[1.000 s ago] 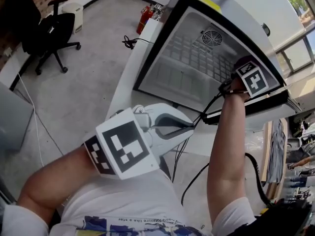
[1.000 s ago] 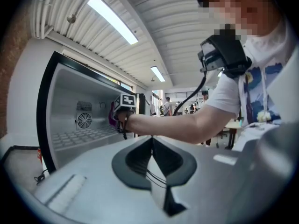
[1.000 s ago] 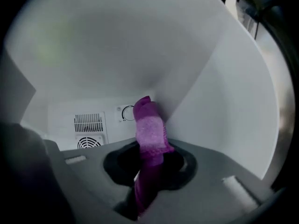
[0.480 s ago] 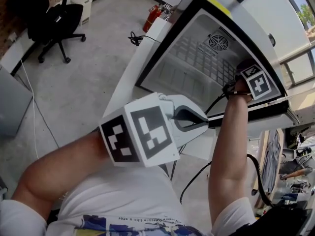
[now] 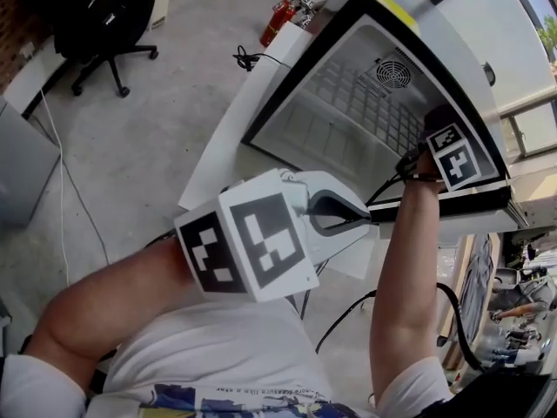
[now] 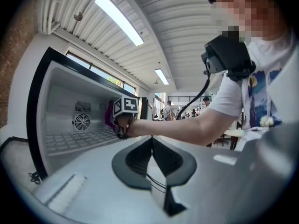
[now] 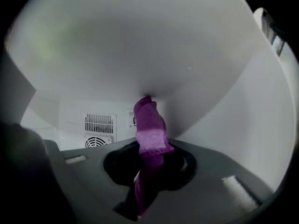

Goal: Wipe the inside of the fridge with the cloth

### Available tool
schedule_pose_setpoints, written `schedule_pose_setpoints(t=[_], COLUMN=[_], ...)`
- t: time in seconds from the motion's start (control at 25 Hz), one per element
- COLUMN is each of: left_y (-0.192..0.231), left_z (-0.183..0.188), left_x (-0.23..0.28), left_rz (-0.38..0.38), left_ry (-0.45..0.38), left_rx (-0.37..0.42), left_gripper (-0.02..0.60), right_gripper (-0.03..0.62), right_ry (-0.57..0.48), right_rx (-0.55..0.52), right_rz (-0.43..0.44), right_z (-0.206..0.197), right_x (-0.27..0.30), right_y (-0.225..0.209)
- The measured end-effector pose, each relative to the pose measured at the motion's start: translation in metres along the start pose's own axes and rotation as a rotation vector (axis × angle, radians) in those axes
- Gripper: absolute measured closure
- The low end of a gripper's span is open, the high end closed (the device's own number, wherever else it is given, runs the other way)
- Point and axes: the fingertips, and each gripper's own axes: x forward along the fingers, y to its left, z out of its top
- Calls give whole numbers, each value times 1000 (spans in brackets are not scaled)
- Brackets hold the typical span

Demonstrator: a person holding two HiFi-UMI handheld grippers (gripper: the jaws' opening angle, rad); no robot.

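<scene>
The small white fridge (image 5: pixel 348 120) stands open, with a wire shelf and a round fan (image 5: pixel 393 74) on its back wall. My right gripper (image 7: pixel 148 146) is inside it, shut on the purple cloth (image 7: pixel 149 122), whose tip presses against the white inner wall (image 7: pixel 140 45). In the head view its marker cube (image 5: pixel 454 157) sits at the fridge's right inner side. My left gripper (image 5: pixel 355 217) hangs in front of the fridge opening, shut with nothing between its jaws. In the left gripper view the right gripper's cube (image 6: pixel 125 106) and a bit of purple cloth (image 6: pixel 110 115) show inside the fridge (image 6: pixel 60 101).
The fridge stands on a white table (image 5: pixel 233 142). A black office chair (image 5: pixel 100 16), a red fire extinguisher (image 5: pixel 277 20) and a coiled cable (image 5: pixel 248 57) are on the floor to the left. A black cable (image 5: pixel 348 312) hangs below my right arm.
My left gripper has risen and moved right, closer to the fridge front, and turned its cube. The right gripper stays at the right inner wall with the cloth.
</scene>
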Motion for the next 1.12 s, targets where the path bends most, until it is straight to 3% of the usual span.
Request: schedule_pose_setpoints(t=[0.16,0.44,1.12], left_y=[2,13,30], left_z=[3,6,4], left_x=[4,0,-13], left_rz=[8,51,99], left_ry=[0,10,11], left_rx=[-22,-9,-18], left_gripper=[575,575,575], right_gripper=[537,537,537], right_ry=[-9,62,47], right_rx=[-5,-46,-101], right_rz=[27,-5,276], right_z=[-1,-20,-17], right_x=[16,44,41], right_y=[7,7,103])
